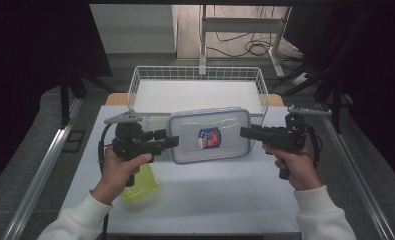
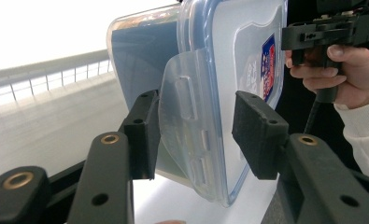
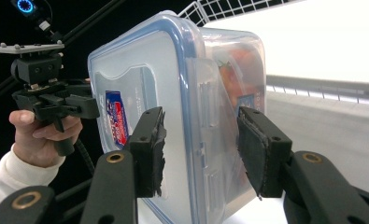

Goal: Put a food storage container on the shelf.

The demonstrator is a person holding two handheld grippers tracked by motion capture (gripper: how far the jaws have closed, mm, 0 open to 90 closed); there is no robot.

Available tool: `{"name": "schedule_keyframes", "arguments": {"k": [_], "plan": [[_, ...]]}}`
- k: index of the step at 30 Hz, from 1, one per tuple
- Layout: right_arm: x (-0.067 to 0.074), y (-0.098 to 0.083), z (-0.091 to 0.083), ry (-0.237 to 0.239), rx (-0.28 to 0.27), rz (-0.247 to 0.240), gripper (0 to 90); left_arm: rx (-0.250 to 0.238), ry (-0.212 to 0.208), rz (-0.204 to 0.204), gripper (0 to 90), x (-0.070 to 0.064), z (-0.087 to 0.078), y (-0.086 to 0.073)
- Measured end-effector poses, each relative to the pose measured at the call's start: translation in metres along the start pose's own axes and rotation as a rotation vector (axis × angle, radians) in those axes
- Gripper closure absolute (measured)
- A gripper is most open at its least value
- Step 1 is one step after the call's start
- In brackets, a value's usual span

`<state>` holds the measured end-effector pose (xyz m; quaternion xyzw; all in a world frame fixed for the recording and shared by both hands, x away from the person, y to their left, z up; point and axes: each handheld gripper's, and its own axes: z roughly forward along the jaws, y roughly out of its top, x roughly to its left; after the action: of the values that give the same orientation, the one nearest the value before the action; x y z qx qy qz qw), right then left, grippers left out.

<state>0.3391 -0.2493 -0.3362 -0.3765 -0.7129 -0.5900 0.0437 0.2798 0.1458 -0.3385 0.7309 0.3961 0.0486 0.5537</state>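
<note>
we hold a clear lidded container (image 1: 209, 135) between our two grippers, lifted above the white table (image 1: 225, 195), just in front of the wire basket (image 1: 150, 80). the left gripper (image 1: 174, 141) clamps the container's left short end and the right gripper (image 1: 243, 132) clamps its right short end, each set of jaws closed on the rim and the latch flap there, one pad on the lid side and one on the base side. from the high view the lid faces up with a red and blue label (image 1: 209, 137) near its middle, and a yellow-green box (image 1: 141, 186) lies on the table under our left forearm. the left gripper view (image 2: 194, 135) adds the hanging side flap (image 2: 184, 116) between the pads. the right gripper view (image 3: 202, 151) adds something orange-red (image 3: 238, 65) inside the container, seen through its wall.
</note>
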Motion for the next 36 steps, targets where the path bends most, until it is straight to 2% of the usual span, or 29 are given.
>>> {"name": "schedule_keyframes", "arguments": {"k": [5, 10, 19, 25, 30, 36], "plan": [[0.001, 0.011, 0.004, -0.005, -0.008, -0.003, 52.4, -0.011, -0.002, -0.009, 53.1, 0.005, -0.002, 0.01], [0.0, 0.022, 0.008, 0.003, -0.017, -0.002, 52.4, -0.018, -0.004, 0.005, 53.1, 0.011, -0.004, 0.024], [-0.005, 0.043, 0.019, -0.006, -0.032, 0.0, 52.4, -0.021, -0.018, 0.004, 53.0, 0.03, -0.003, 0.051], [-0.013, 0.054, 0.027, 0.009, -0.038, 0.027, 52.4, -0.024, -0.016, 0.01, 53.1, 0.04, -0.002, 0.065], [-0.017, 0.067, 0.034, 0.002, -0.039, 0.031, 52.4, -0.014, -0.021, 0.012, 53.1, 0.052, 0.001, 0.08], [-0.026, 0.081, 0.046, -0.01, -0.033, 0.054, 52.3, -0.018, -0.038, -0.009, 53.1, 0.073, 0.008, 0.089]]}}
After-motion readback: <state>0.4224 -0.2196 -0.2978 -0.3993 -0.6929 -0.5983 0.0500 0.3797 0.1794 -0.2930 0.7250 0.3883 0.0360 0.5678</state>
